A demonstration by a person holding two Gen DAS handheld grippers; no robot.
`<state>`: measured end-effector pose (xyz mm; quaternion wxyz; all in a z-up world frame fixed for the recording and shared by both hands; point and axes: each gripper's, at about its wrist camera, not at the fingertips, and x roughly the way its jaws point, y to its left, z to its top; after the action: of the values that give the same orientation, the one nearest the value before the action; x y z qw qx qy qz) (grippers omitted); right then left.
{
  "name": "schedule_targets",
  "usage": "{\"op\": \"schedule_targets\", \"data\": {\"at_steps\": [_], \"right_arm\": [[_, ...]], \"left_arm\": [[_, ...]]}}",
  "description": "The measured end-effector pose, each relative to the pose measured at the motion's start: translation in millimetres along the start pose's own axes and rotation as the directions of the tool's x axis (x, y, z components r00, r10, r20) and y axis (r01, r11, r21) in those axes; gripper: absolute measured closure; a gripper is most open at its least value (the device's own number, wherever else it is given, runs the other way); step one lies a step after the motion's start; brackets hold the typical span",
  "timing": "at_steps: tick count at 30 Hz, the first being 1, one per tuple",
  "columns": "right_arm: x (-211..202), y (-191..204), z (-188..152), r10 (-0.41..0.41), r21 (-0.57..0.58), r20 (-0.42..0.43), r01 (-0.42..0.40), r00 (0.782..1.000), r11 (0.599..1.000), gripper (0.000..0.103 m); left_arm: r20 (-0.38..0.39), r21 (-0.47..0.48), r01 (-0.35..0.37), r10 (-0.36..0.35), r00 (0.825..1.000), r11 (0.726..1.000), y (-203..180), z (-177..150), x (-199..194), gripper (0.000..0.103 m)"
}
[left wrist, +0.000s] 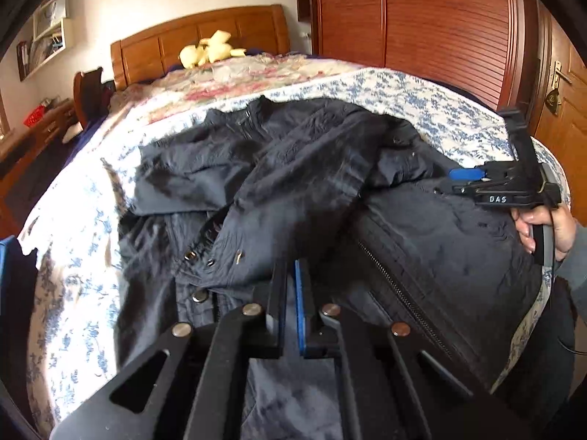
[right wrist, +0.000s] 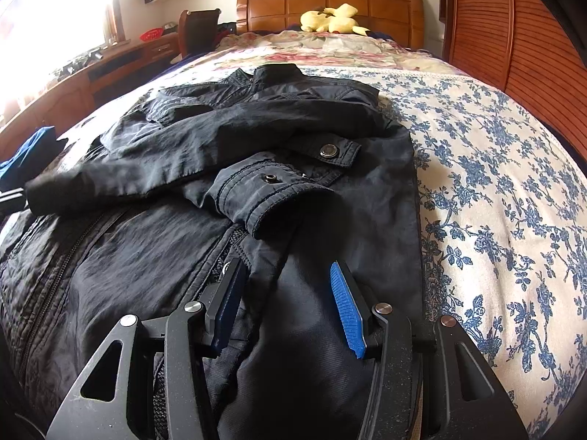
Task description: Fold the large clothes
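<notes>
A large, dark navy jacket of thin, crinkled woven fabric [right wrist: 227, 154] was spread across the foot of a bed covered by a white quilt printed with blue flowers [right wrist: 495, 190], its collar turned toward the wooden headboard [right wrist: 330, 3] and both sleeves already laid crosswise over the chest. The left gripper [left wrist: 291, 293] was seen with its jaws brought together over the near hem; whether a thin layer of cloth was pinched between the pads could not be told from the left wrist view. The right gripper [right wrist: 290, 308] was held about half open above the lower right front panel, the blue ribbed pad [right wrist: 346, 311] standing clear of the fabric and nothing being gripped. The garment was judged to be light, limp and somewhat slippery, so that it would sag and slide unless taken at two points; the hem corners, one on either side of the open metal zip [left wrist: 400, 289], were judged the firmest places for a hold, and the snap-fastened cuff [right wrist: 279, 190] lying uppermost was thought likely to slip off when the lower half was raised. A yellow plush toy [right wrist: 330, 18] was left at the headboard, well apart from the work, as was a pink floral cover [right wrist: 312, 46] beyond the collar. A blue cloth [right wrist: 29, 154] lay at the left edge, near one sleeve end. No obstacle was found on the quilt beside the jacket, though the wardrobe of reddish slatted wood [right wrist: 513, 36] stood close along the right.
</notes>
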<state>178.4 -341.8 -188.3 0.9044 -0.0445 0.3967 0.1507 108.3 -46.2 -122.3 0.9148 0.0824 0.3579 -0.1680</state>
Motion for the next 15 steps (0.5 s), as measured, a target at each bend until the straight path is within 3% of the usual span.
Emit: {"op": "schedule_targets", "data": {"at_steps": [6, 10, 15], "right_arm": [[1.5, -2.3, 2.2, 0.006, 0.002, -0.014, -0.006, 1.0, 1.0, 0.054], [-1.3, -0.5, 8.8, -0.009, -0.01, -0.035, 0.009, 0.999, 1.0, 0.054], [-20.1, 15.5, 42.8, -0.031, -0.112, 0.019, 0.033, 0.999, 0.993, 0.054]], "left_arm": [[0.02, -0.044, -0.023, 0.024, 1.0, 0.999, 19.9, 2.7, -14.2, 0.098], [0.026, -0.082, -0.041, 0.043, 0.999, 0.996, 37.8, -4.8, -20.7, 0.082], [0.022, -0.11, -0.068, 0.071, 0.997, 0.992, 63.7, -21.1, -31.8, 0.068]]}}
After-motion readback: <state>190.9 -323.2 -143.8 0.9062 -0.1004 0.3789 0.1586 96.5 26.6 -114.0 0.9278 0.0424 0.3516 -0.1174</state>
